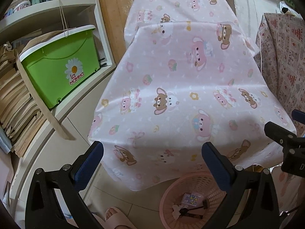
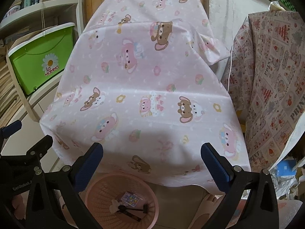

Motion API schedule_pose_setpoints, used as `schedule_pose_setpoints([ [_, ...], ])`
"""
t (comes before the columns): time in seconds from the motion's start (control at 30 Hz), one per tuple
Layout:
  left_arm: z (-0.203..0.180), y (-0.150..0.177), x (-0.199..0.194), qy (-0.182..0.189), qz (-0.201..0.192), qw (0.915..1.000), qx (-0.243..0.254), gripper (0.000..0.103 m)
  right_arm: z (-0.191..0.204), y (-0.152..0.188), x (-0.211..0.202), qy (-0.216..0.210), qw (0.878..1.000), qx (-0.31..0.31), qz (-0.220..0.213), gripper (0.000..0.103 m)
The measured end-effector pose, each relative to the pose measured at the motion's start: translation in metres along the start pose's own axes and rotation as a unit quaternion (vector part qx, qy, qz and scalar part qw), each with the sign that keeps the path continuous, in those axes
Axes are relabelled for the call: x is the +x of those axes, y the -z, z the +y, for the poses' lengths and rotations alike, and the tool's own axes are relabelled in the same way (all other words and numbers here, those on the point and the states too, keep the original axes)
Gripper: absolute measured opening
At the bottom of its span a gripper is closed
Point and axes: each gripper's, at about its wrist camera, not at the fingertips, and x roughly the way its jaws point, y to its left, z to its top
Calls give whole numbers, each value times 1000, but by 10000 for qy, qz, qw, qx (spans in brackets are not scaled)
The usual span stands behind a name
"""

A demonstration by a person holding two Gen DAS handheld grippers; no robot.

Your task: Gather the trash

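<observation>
Both sets of jaws stand wide apart and hold nothing, the left gripper [image 1: 152,154] and right gripper [image 2: 152,152] hovering side by side over the near edge of the desk draped in a pink bear-print cloth [image 1: 181,87]. Below the jaws, on the floor, sits a round pink plastic mesh basket [image 2: 99,196] holding a small patterned packet [image 2: 131,199], a crumpled white scrap [image 2: 114,206] and a black utensil [image 2: 131,209].

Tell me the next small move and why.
Probably none beyond pulling both grippers back: the left gripper and right gripper are open and empty, the pink tablecloth shows no trash, and the pink basket on the floor already holds a small packet and dark scraps.
</observation>
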Motion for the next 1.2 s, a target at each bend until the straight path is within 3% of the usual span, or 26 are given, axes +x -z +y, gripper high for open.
schedule_pose_setpoints([
  [0.73, -8, 3, -3, -67, -54, 9996, 276, 102, -1, 0, -4, 136, 9999, -74, -61, 103],
  [1.2, -4, 3, -1, 35, 23, 9999, 121, 102, -3, -1, -4, 132, 9999, -56, -49, 103],
])
